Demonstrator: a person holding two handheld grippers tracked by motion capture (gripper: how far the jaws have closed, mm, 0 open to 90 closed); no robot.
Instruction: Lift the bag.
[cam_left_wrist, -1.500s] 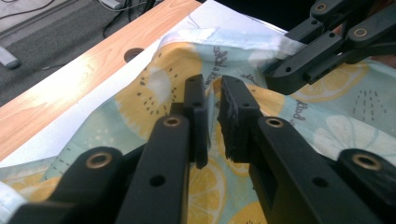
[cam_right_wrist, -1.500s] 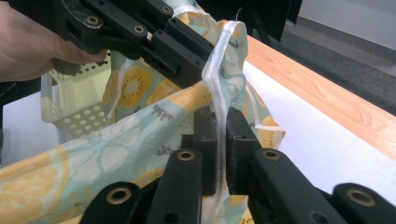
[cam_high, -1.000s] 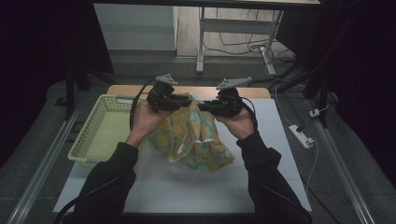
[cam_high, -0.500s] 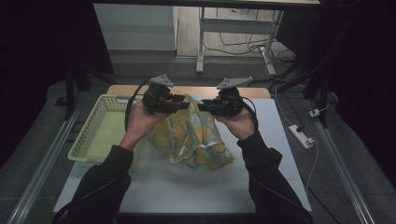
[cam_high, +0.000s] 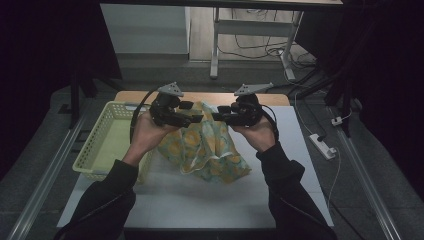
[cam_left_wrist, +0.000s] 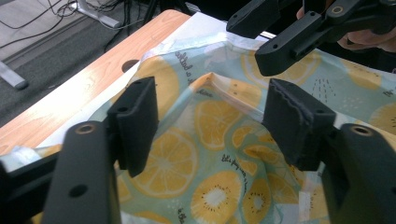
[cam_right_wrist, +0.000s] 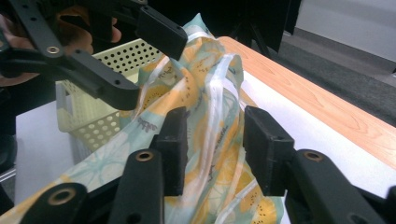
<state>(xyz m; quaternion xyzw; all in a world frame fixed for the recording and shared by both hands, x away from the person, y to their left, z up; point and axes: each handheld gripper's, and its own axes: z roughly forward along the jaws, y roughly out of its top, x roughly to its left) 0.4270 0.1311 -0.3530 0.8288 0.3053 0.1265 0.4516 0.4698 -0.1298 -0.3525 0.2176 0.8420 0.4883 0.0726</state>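
Note:
A teal cloth printed with yellow lemon slices (cam_high: 205, 145) is lifted at one end above the white table top, and its lower part lies crumpled on the mat. My right gripper (cam_high: 219, 113) holds a bunched fold of that cloth (cam_right_wrist: 205, 93) between its jaws (cam_right_wrist: 212, 149). My left gripper (cam_high: 192, 112) faces it from the left with jaws wide apart (cam_left_wrist: 210, 126); the cloth (cam_left_wrist: 210, 140) spreads just beyond them, not pinched. The right gripper (cam_left_wrist: 257, 42) shows at upper right in the left gripper view.
A pale yellow perforated basket (cam_high: 90, 145) stands at the table's left side, close to the left hand. The white mat (cam_high: 200, 200) stretches toward the person. A wooden strip (cam_high: 280, 98) runs along the far edge. A power strip (cam_high: 322, 146) lies on the floor at right.
The left gripper has drifted slightly to the left. The cloth stays raised between the two grippers, and the right hand has hardly moved.

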